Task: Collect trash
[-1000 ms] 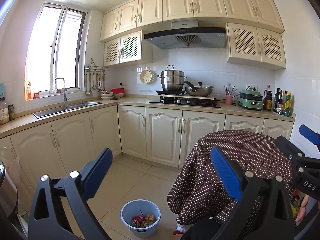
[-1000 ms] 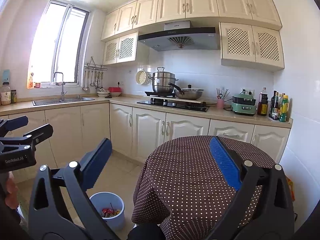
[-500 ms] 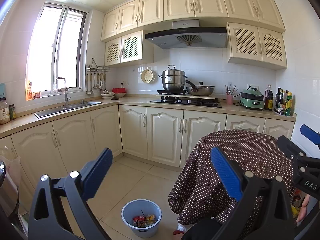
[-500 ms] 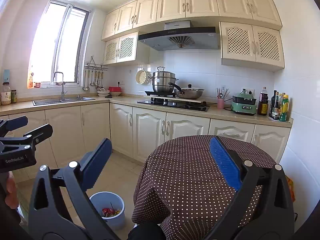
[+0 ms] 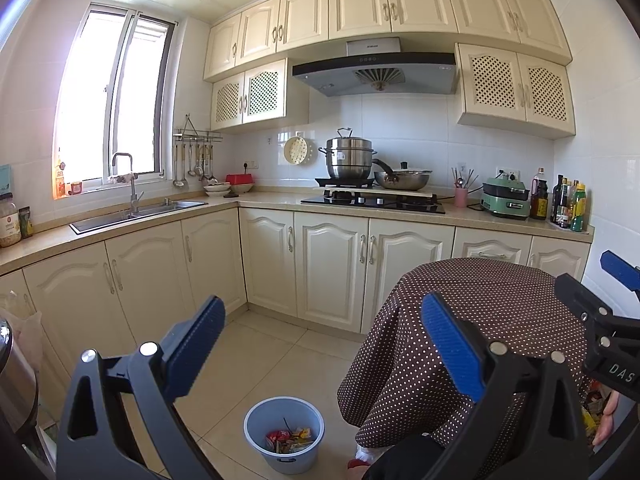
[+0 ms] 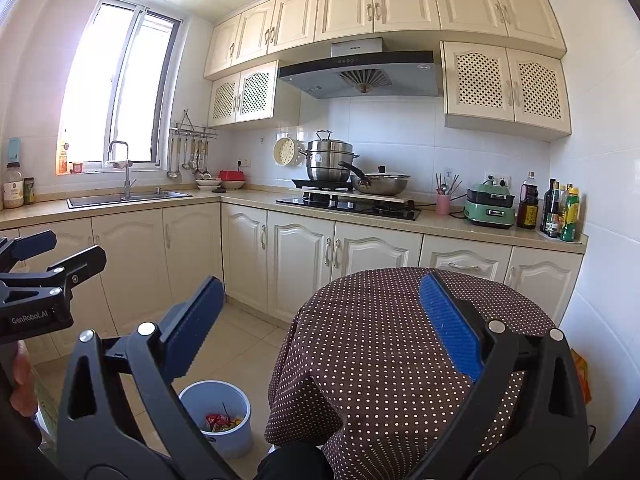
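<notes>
A light blue trash bin stands on the tiled floor left of the round table, with colourful wrappers inside. It also shows in the right wrist view. My left gripper is open and empty, held high above the floor and bin. My right gripper is open and empty, held above the table's near edge. The right gripper shows at the right edge of the left wrist view; the left gripper shows at the left edge of the right wrist view.
A round table with a brown dotted cloth fills the lower right. Cream cabinets and a counter with sink, stove and pots line the walls. Colourful packets lie low at the table's right side.
Both views have shifted only slightly. Both grippers stay open and empty.
</notes>
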`<state>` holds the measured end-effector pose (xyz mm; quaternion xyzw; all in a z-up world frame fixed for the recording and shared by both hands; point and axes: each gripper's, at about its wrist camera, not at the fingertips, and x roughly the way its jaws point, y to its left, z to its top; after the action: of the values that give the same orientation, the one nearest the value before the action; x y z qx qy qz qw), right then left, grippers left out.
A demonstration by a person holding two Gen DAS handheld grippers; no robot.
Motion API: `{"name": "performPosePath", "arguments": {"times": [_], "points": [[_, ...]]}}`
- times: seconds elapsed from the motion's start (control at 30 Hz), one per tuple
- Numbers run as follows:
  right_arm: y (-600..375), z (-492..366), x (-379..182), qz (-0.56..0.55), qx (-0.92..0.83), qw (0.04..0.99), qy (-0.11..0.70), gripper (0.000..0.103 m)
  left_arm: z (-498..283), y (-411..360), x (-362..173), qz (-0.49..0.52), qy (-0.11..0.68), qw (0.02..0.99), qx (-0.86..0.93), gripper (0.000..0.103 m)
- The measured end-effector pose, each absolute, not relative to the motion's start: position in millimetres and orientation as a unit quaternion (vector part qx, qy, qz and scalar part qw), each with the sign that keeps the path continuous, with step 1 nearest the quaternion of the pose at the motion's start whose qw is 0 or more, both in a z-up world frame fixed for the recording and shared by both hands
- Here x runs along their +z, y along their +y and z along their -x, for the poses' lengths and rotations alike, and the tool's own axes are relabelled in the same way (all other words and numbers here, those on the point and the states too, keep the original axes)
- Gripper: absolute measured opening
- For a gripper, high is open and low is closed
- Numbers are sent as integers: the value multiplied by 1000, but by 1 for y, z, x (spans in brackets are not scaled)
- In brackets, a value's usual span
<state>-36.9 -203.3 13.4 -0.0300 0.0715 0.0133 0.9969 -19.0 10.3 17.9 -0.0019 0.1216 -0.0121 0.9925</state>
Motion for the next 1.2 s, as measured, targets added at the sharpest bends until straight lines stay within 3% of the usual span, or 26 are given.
{"name": "performPosePath", "arguments": {"times": [1.2], "points": [[-204, 33, 7, 32, 19, 996, 77, 96, 21, 13, 12, 3, 124, 992, -11, 97]]}}
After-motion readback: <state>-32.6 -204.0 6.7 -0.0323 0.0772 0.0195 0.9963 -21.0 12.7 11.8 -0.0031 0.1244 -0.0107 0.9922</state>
